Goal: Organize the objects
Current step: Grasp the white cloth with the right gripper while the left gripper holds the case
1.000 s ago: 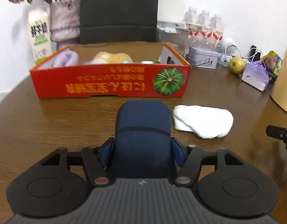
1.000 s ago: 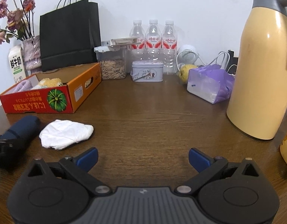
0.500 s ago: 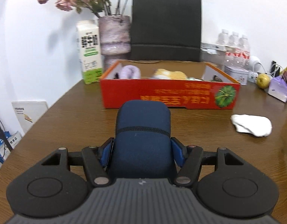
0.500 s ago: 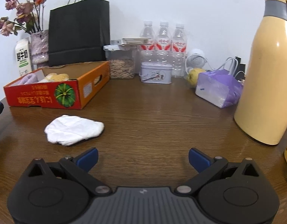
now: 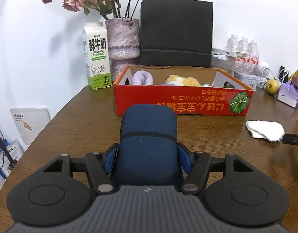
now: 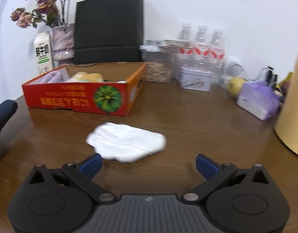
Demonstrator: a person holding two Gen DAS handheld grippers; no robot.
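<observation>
My left gripper (image 5: 148, 158) is shut on a navy blue pouch (image 5: 148, 136) and holds it above the wooden table, in front of the red cardboard box (image 5: 184, 101). The box holds a purple roll (image 5: 142, 77) and a yellow plush item (image 5: 182, 80). The pouch's tip shows at the left edge of the right wrist view (image 6: 3, 110). My right gripper (image 6: 148, 165) is open and empty, just short of a white folded cloth (image 6: 127, 141) lying on the table. The cloth also shows in the left wrist view (image 5: 265, 130).
A milk carton (image 5: 96, 56), a vase of dried flowers (image 5: 122, 38) and a black paper bag (image 5: 176, 31) stand behind the box. Water bottles (image 6: 201, 40), a tin (image 6: 195, 78), a purple bag (image 6: 257, 101) and a yellow thermos (image 6: 292, 106) stand to the right.
My left gripper has lifted and drawn back with the pouch, swinging left of the box. My right gripper has moved forward and left towards the white cloth.
</observation>
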